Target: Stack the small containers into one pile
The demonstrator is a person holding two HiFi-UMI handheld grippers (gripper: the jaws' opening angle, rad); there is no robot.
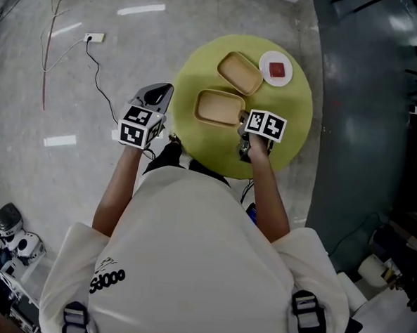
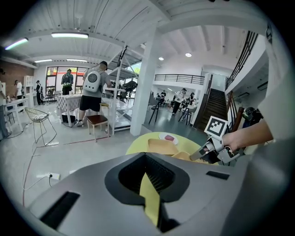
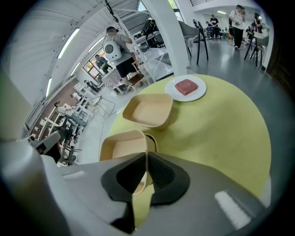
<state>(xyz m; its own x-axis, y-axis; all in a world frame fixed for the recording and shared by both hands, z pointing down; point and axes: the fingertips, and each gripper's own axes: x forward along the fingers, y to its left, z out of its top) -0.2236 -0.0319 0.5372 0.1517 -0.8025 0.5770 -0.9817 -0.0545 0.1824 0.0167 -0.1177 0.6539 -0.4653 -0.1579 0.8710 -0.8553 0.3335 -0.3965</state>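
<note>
Two tan, shallow containers stand side by side on a round yellow-green table (image 1: 297, 104). The near container (image 1: 218, 107) (image 3: 120, 148) lies by the table's front. The far container (image 1: 239, 72) (image 3: 148, 110) sits just behind it, apart from it. My right gripper (image 1: 242, 119) (image 3: 146, 156) is shut on the near container's right rim, with the thin wall pinched between its jaws. My left gripper (image 1: 158, 94) (image 2: 146, 159) hangs over the floor left of the table, shut and holding nothing. The left gripper view also shows my right gripper (image 2: 206, 151) from the side.
A white plate (image 1: 276, 68) (image 3: 186, 87) with a red block sits at the table's far right. A power strip and cables (image 1: 94, 38) lie on the floor to the left. A dark partition (image 1: 367, 101) stands right of the table. People, chairs and tables are far off.
</note>
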